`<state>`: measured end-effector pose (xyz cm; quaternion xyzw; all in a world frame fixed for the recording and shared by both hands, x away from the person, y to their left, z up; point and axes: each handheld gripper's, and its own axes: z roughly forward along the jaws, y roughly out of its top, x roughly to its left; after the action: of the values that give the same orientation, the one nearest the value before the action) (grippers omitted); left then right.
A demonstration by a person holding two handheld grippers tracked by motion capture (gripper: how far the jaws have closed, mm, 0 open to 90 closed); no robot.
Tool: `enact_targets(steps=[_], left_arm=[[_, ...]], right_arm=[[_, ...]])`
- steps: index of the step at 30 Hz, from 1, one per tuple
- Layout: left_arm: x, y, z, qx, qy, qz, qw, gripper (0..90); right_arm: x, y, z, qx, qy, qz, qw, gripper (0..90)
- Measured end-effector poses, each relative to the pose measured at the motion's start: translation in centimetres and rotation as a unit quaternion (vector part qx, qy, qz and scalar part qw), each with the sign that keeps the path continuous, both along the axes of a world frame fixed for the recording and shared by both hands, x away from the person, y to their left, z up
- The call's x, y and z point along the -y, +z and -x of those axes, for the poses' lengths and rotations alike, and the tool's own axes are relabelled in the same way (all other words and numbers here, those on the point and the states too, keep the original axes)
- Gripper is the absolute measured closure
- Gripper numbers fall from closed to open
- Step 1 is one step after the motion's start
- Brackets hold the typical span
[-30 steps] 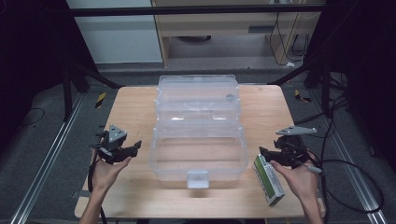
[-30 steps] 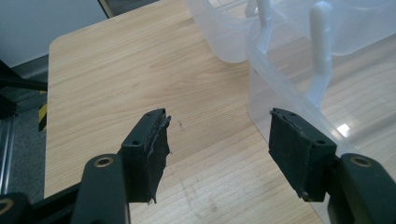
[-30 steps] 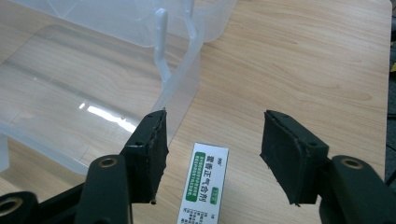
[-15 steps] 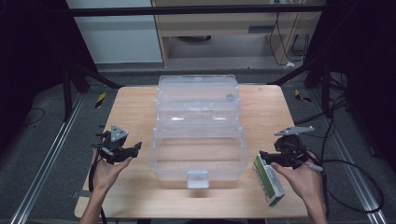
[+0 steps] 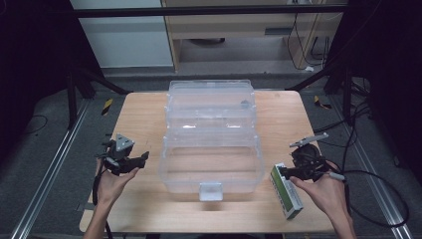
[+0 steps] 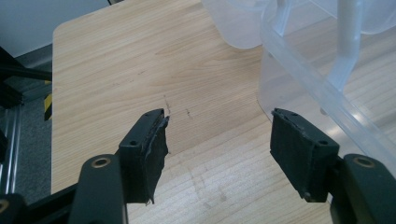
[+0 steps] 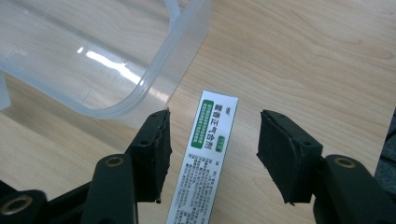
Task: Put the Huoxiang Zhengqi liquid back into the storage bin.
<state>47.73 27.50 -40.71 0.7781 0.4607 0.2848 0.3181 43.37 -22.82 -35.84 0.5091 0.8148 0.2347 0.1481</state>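
Bin (image 5: 211, 149) lies beside box (image 7: 205, 154), between right gripper's (image 7: 212, 149) closing jaws.

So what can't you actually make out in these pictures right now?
- Box near end: right gripper view, cut off by bottom edge.
- Box's small print: blurred and too small, both views.
- Clear bin contents: glare, high view.
- Right gripper pad gap: too small, high view.

left hand (image 5: 110, 185): palm up, forearm entering from the near edge
left gripper (image 6: 219, 135): black jaws wide apart, nothing between
right hand (image 5: 326, 191): cradling its gripper
right gripper (image 7: 214, 135): jaws apart, just been closing
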Motion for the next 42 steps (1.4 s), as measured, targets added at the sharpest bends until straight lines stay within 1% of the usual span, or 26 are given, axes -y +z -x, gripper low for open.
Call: enact_targets(steps=[2, 8, 15, 23, 24, 26, 29, 33, 37, 42], left_arm=[[-0.1, 0.0, 0.0, 0.0, 0.001, 0.0, 1.0, 35.7], [0.0, -0.1, 0.0, -0.003, 0.001, -0.002, 1.0, 35.7], [-0.1, -0.2, -0.1, -0.005, 0.001, -0.004, 1.0, 35.7], [0.0, -0.2, 0.0, -0.006, -0.001, -0.005, 1.0, 35.6], [0.0, -0.2, 0.0, -0.006, 0.0, -0.006, 1.0, 35.6], [0.0, -0.2, 0.0, -0.007, 0.0, -0.006, 1.0, 35.6], [0.0, -0.2, 0.0, -0.007, 0.001, -0.006, 1.0, 35.6], [0.0, -0.2, 0.0, -0.007, 0.001, -0.006, 1.0, 35.5], [-0.1, -0.2, 0.0, -0.008, 0.001, -0.007, 0.9999, 35.5], [-0.1, -0.2, 0.0, -0.009, 0.001, -0.007, 0.9999, 35.4]], right_arm=[[-0.2, 0.1, 0.0, -0.011, -0.001, 0.005, 0.9999, 45.0], [-0.6, 0.0, 0.0, -0.034, 0.003, 0.014, 0.9993, 44.0], [-0.8, -0.3, 0.0, -0.046, 0.003, 0.018, 0.9988, 43.6], [-0.8, -0.9, 0.1, -0.066, 0.007, 0.026, 0.9975, 43.8], [-0.8, -0.9, 0.1, -0.069, 0.002, 0.026, 0.9973, 44.0], [-0.8, -1.1, 0.2, -0.071, 0.002, 0.031, 0.997, 44.1], [-0.9, -1.4, 0.2, -0.082, 0.0, 0.034, 0.9961, 44.3], [-0.9, -1.7, 0.2, -0.084, 0.003, 0.037, 0.9958, 44.8], [-0.9, -1.9, 0.2, -0.092, 0.001, 0.038, 0.995, 45.2], [-0.8, -2.2, 0.1, -0.097, 0.0, 0.04, 0.9944, 45.3]])
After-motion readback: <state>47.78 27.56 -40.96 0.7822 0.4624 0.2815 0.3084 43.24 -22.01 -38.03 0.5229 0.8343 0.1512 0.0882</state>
